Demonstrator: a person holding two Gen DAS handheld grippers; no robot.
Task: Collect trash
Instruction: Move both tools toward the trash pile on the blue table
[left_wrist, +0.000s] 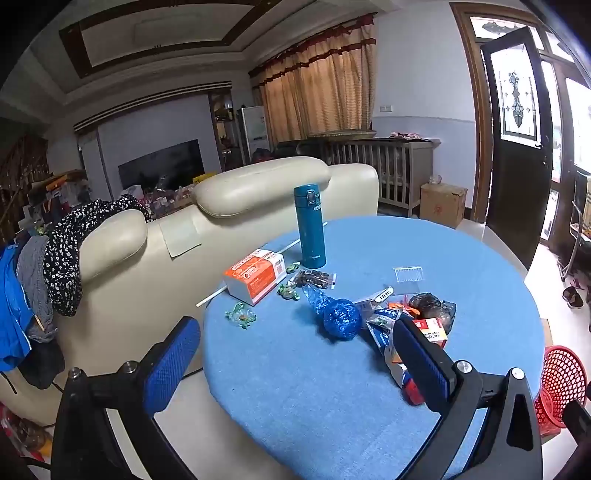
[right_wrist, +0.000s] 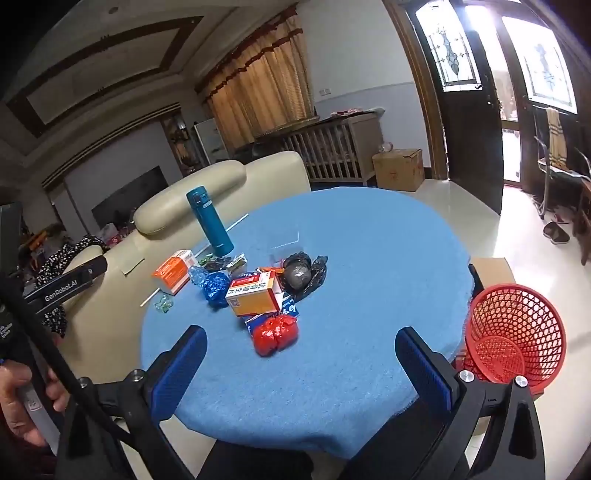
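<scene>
A round table with a blue cloth (left_wrist: 332, 406) (right_wrist: 369, 258) carries a pile of trash: a crumpled blue bag (left_wrist: 341, 317) (right_wrist: 215, 286), a red crumpled bag (right_wrist: 275, 335), a black bag (left_wrist: 430, 306) (right_wrist: 304, 275), an orange-and-white box (right_wrist: 255, 295), wrappers and green candy papers (left_wrist: 241, 314). A red mesh basket (right_wrist: 515, 332) (left_wrist: 561, 387) stands on the floor at the table's right. My left gripper (left_wrist: 295, 354) is open and empty, short of the pile. My right gripper (right_wrist: 301, 365) is open and empty, just before the red bag.
A teal flask (left_wrist: 309, 226) (right_wrist: 209, 221) stands at the table's far side beside an orange tissue box (left_wrist: 255, 276) (right_wrist: 173, 271) and a white stick. A cream sofa (left_wrist: 221, 229) backs the table on the left. A cardboard box (right_wrist: 399, 169) sits by the door.
</scene>
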